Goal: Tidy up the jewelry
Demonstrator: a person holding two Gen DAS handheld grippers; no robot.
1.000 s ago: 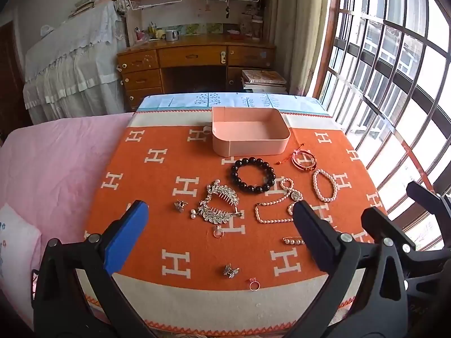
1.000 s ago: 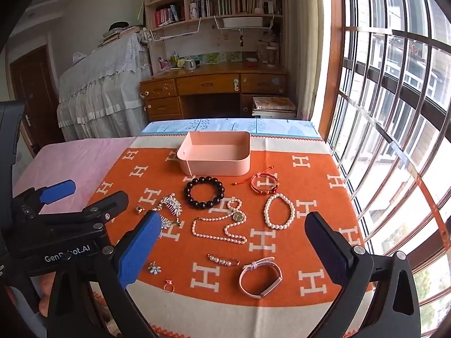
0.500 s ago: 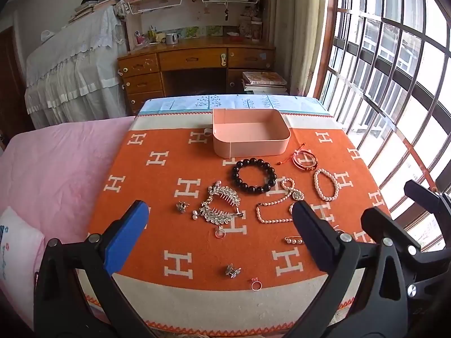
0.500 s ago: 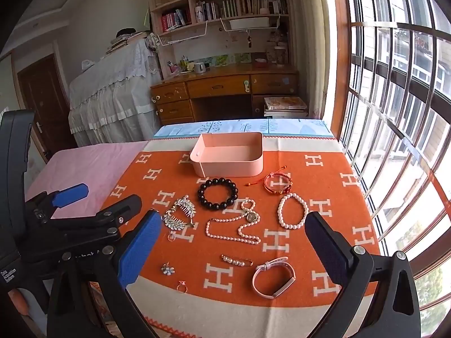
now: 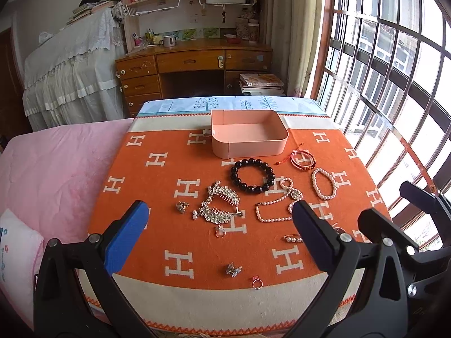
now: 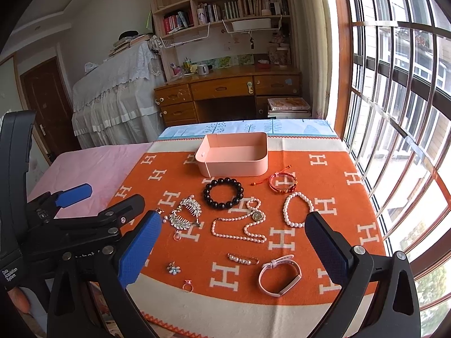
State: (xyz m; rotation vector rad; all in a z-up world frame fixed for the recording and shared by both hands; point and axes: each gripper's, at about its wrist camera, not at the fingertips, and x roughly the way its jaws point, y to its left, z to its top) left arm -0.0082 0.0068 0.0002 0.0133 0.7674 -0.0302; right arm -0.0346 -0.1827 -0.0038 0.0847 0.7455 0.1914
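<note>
Left gripper (image 5: 217, 228): jaws wide apart, empty.
Right gripper (image 6: 231, 236): jaws wide apart, empty.
Pink rectangular plastic tray (image 5: 277, 143): far centre on the orange H-patterned cloth (image 5: 157, 174).

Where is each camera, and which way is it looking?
Left wrist: sits on the left gripper, looking across the jewelry toward the pink box; its own open jaws show, the right gripper at right.
Right wrist: sits on the right gripper, same direction; its open jaws show, the left gripper at left.
Shared: pink box, black bead bracelet, desk.

Open orange cloth (image 5: 157, 186) left of the hair comb (image 5: 220, 207) gives passage; jewelry crowds the approach to the pink tray (image 5: 249, 148).
</note>
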